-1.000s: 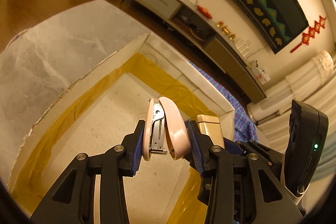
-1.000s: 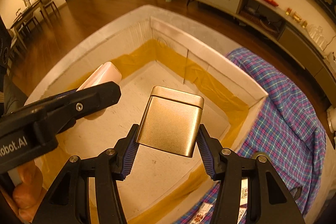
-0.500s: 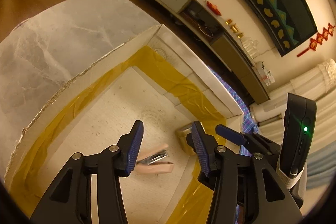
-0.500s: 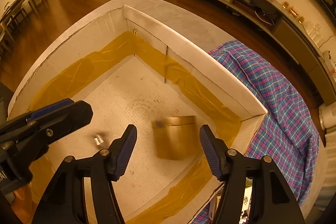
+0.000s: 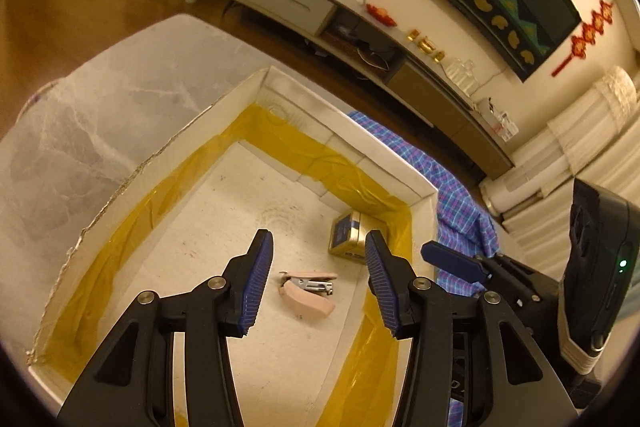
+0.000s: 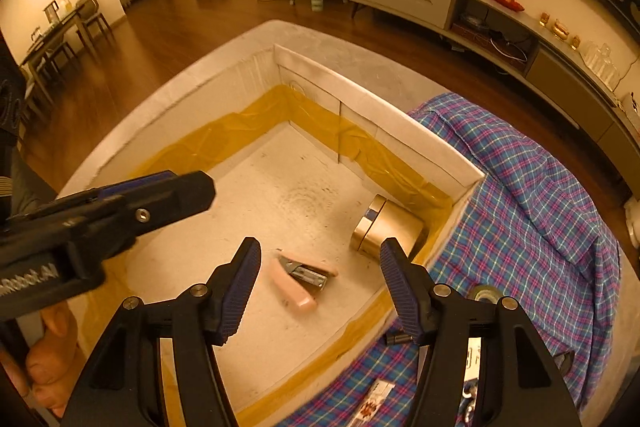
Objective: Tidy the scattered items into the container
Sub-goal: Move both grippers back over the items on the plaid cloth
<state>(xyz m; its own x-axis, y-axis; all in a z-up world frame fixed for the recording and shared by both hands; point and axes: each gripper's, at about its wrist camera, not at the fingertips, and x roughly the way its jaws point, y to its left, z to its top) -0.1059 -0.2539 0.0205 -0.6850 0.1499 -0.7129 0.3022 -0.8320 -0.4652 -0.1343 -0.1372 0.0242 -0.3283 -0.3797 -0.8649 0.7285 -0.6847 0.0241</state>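
Observation:
A pink stapler (image 5: 307, 294) (image 6: 301, 279) lies flat on the floor of the white cardboard box (image 5: 224, 107) (image 6: 384, 123), which has yellow tape along its inner edges. A gold tin (image 5: 347, 239) (image 6: 385, 228) lies on its side near the box's right corner. My left gripper (image 5: 316, 283) hangs open above the stapler with nothing between its fingers. My right gripper (image 6: 320, 287) is open too, above the stapler and the tin, empty. The left gripper's finger (image 6: 160, 195) shows at the left of the right wrist view.
The box stands on a grey marble-look table (image 5: 100, 95). A blue and pink checked cloth (image 6: 520, 195) covers the table to the right, with small items (image 6: 484, 293) on it near the box. A hand (image 6: 52, 359) shows at lower left.
Both grippers opened and let go: the stapler and the gold tin dropped into the box and now lie still on its floor. Both grippers have risen a little.

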